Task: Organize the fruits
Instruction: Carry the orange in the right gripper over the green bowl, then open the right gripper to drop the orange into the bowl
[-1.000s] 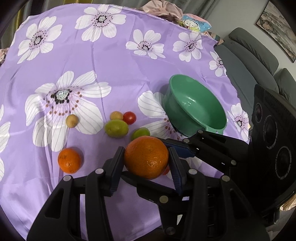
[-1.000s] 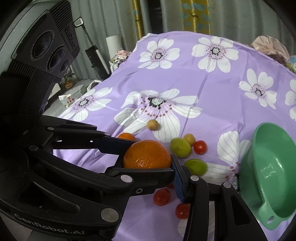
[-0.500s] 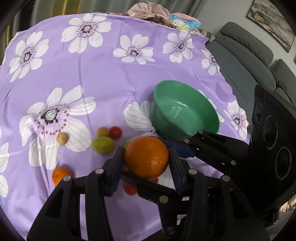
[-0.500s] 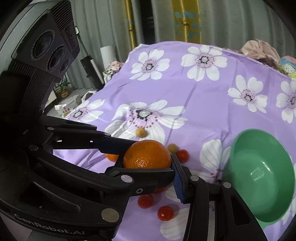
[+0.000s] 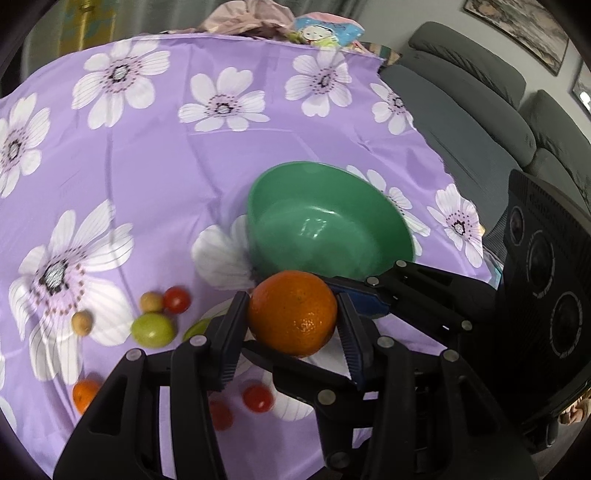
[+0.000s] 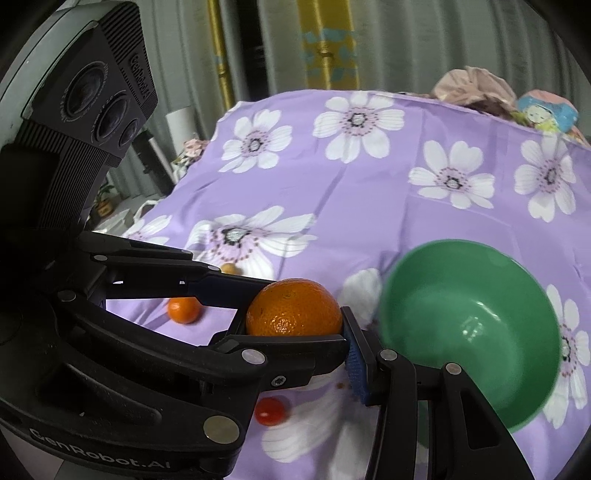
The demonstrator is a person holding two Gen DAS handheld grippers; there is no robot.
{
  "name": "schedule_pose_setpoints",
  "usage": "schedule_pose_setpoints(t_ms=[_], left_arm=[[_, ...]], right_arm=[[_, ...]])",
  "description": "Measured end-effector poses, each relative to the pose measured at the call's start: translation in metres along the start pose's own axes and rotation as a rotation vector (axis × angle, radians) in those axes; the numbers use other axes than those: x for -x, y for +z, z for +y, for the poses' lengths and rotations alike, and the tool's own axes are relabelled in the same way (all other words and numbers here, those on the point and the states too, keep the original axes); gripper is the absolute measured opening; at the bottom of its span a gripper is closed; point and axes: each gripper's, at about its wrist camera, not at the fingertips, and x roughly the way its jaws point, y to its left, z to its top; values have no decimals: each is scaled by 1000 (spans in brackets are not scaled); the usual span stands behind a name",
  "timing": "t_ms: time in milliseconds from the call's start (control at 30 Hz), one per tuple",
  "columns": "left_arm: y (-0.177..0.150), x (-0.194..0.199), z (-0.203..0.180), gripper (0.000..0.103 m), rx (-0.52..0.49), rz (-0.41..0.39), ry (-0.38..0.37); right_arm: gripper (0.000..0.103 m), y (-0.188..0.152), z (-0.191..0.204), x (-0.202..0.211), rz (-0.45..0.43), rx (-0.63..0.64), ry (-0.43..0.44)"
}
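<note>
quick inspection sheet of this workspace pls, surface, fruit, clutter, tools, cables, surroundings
surface: purple flowered cloth, wrinkled
job's things: big orange held off the cloth; green bowl holds nothing; small orange, cherry tomatoes, green fruits loose on the cloth
clutter: pink fabric at the far edge
grippers: left tool and right tool both clamp the big orange
cables: nothing seen
surroundings: grey sofa, curtains

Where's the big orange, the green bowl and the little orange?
big orange [image 5: 293,312], left wrist view, front peel
green bowl [image 6: 469,325], right wrist view, inside wall
little orange [image 6: 183,309], right wrist view, top
</note>
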Motion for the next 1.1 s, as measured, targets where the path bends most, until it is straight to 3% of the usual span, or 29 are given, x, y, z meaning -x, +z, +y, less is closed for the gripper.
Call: schedule_pose_setpoints(t_ms=[533,967,1100], left_arm=[[32,-59,-32,47,-83,43,-102],[39,-100,-14,48,18,120,-114],[38,-99,-15,54,25,120,-122]], right_arm=[[49,-8,-64,6,3,-92,-119],[49,-17,-96,-22,83,-175,-117],[49,-18,-97,-21,87,-178,-126]])
